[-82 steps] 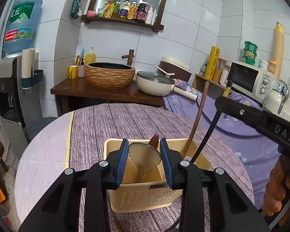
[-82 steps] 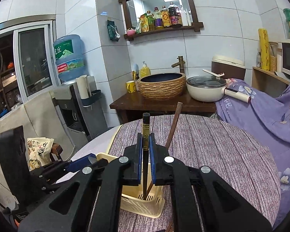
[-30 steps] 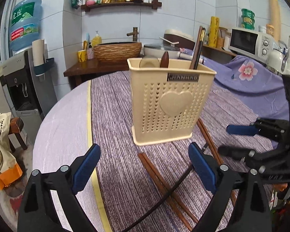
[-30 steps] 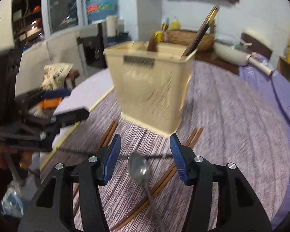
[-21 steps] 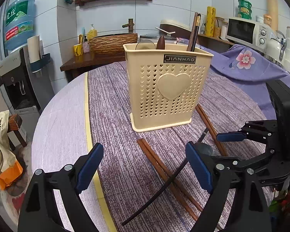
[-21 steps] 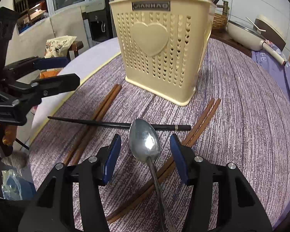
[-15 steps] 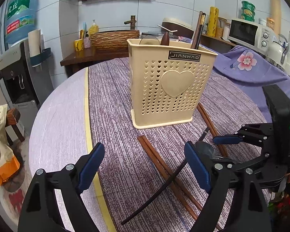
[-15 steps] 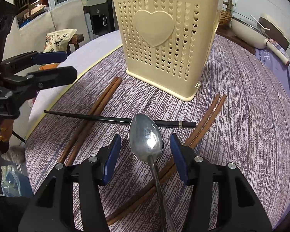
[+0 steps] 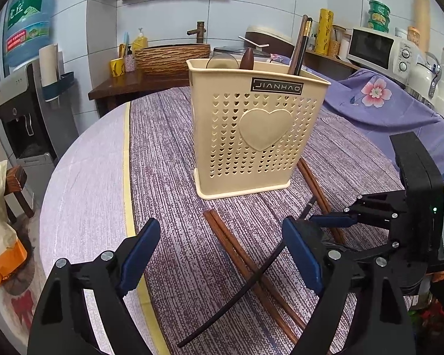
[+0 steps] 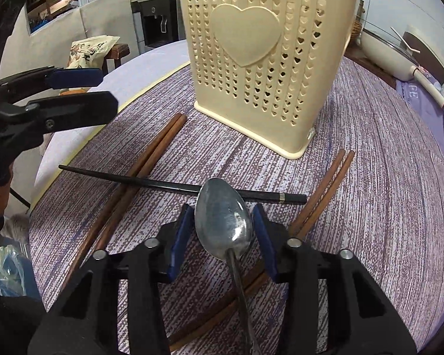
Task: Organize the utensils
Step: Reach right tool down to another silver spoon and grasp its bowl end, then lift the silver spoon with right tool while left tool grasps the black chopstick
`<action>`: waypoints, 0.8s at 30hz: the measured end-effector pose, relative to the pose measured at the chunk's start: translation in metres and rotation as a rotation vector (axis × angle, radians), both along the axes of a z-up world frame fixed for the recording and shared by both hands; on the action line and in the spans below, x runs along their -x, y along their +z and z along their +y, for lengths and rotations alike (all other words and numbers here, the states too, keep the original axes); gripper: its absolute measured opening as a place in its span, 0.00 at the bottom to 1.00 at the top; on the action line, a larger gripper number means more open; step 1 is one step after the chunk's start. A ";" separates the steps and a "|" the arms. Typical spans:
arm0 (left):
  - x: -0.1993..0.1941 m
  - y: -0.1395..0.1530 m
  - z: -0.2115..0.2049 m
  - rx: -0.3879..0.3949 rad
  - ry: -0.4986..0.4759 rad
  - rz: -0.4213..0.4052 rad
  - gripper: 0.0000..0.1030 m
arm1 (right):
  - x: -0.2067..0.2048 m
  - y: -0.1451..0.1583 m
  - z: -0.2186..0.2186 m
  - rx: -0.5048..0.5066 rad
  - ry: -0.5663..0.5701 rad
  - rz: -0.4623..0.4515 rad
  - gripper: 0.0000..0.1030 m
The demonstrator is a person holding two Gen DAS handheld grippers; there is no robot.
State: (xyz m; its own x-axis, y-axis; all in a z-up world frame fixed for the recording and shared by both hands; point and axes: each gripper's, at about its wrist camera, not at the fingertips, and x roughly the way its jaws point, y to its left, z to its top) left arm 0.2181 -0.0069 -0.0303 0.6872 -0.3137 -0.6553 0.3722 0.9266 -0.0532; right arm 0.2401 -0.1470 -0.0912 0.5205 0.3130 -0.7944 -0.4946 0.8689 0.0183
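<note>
From the right wrist view, the left gripper (image 10: pixel 74 91) hangs at the far left, jaws wide apart with nothing between them. A pair of brown chopsticks (image 10: pixel 151 153) lies beside it on the striped mat (image 10: pixel 384 192), crossed by a black chopstick (image 10: pixel 162 184) that runs rightward under the spoon (image 10: pixel 222 227). The spoon's bowl sits between the pads of the right gripper (image 10: pixel 223 233), whose jaws have just been closing; small gaps still show on both sides, so they are not yet gripping it. Behind stands the holder (image 10: pixel 266 68), upright, and a second brown pair (image 10: pixel 328 183) lies to its right.
</note>
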 end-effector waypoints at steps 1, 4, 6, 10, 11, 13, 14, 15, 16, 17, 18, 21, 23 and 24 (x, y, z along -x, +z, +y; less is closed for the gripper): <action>0.000 0.000 -0.001 -0.005 -0.003 -0.001 0.80 | 0.000 0.000 0.001 0.003 0.000 -0.001 0.38; 0.000 0.001 -0.006 -0.012 -0.011 0.000 0.80 | -0.001 0.000 0.000 -0.011 -0.006 0.004 0.38; 0.000 0.001 -0.009 -0.015 -0.020 0.002 0.79 | 0.000 0.003 -0.006 -0.032 -0.022 -0.003 0.38; 0.002 -0.002 -0.020 -0.027 -0.060 0.014 0.78 | 0.002 0.020 -0.029 -0.093 -0.081 -0.036 0.38; 0.002 -0.004 -0.024 -0.035 -0.072 0.018 0.77 | 0.002 0.028 -0.037 -0.109 -0.104 -0.053 0.38; 0.004 -0.007 -0.035 -0.052 -0.101 0.026 0.76 | 0.002 0.040 -0.050 -0.140 -0.143 -0.070 0.38; 0.004 -0.009 -0.043 -0.064 -0.124 0.033 0.74 | 0.001 0.045 -0.057 -0.158 -0.165 -0.076 0.38; 0.004 -0.011 -0.048 -0.073 -0.140 0.040 0.72 | 0.000 0.050 -0.065 -0.177 -0.186 -0.082 0.38; 0.002 -0.013 -0.055 -0.086 -0.156 0.050 0.71 | 0.000 0.055 -0.072 -0.195 -0.206 -0.087 0.38; 0.000 -0.015 -0.060 -0.098 -0.164 0.058 0.68 | 0.000 0.059 -0.079 -0.210 -0.222 -0.092 0.38; -0.002 -0.018 -0.066 -0.114 -0.167 0.068 0.65 | 0.001 0.063 -0.084 -0.222 -0.235 -0.098 0.38; -0.007 -0.025 -0.083 -0.149 -0.195 0.094 0.63 | 0.007 0.075 -0.097 -0.253 -0.263 -0.127 0.38; -0.009 -0.028 -0.096 -0.199 -0.214 0.092 0.60 | 0.013 0.081 -0.105 -0.269 -0.271 -0.142 0.38; -0.010 -0.029 -0.100 -0.217 -0.222 0.094 0.56 | 0.016 0.086 -0.107 -0.281 -0.276 -0.154 0.38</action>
State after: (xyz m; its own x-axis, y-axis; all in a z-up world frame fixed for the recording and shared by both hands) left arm 0.2277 -0.1072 -0.0598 0.5512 -0.2949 -0.7805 0.5691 0.8169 0.0933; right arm 0.2244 -0.2545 -0.0054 0.7210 0.3384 -0.6047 -0.2593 0.9410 0.2175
